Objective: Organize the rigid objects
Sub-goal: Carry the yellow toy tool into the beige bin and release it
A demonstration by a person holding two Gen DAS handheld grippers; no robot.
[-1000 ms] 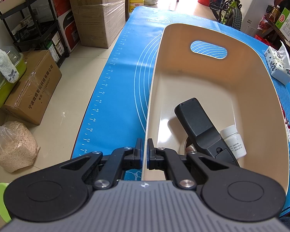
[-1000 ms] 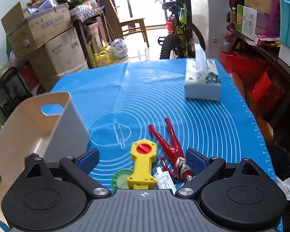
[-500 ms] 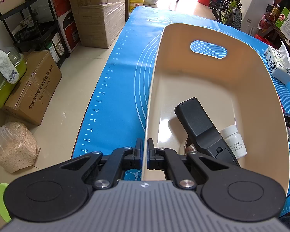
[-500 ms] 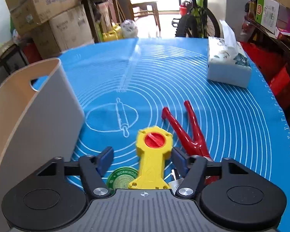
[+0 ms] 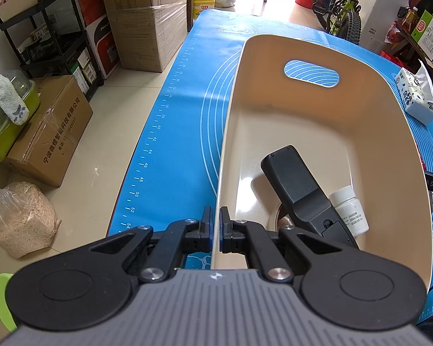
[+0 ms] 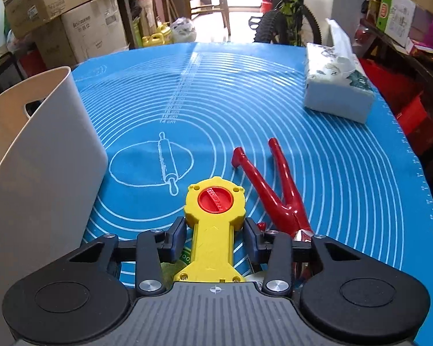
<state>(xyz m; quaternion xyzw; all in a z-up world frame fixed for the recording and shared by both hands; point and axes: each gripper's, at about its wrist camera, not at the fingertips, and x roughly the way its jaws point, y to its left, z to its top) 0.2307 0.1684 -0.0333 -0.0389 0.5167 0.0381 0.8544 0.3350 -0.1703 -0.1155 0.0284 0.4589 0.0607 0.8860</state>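
My left gripper (image 5: 215,230) is shut on the near rim of the beige bin (image 5: 225,144), one pad inside the wall and one outside. In the bin lie a black remote-like device (image 5: 300,190) and a small white bottle (image 5: 349,213). In the right wrist view a yellow tool with a red knob (image 6: 213,248) lies on the blue mat (image 6: 245,86). My right gripper (image 6: 215,235) straddles its neck; the jaws are closing and a small gap shows on each side of the handle. A red toy figure (image 6: 277,190) lies just right of the tool, and a green round lid (image 6: 184,256) peeks from under it.
The bin's outer wall (image 6: 43,158) stands close on the left of the right gripper. A tissue box (image 6: 334,86) sits at the mat's far right edge. Cardboard boxes, a shelf and a bicycle surround the table; the floor drops off left of the mat (image 5: 170,144).
My right gripper has come down and forward over the yellow tool and its jaws have narrowed around it. The left gripper and the bin have not moved.
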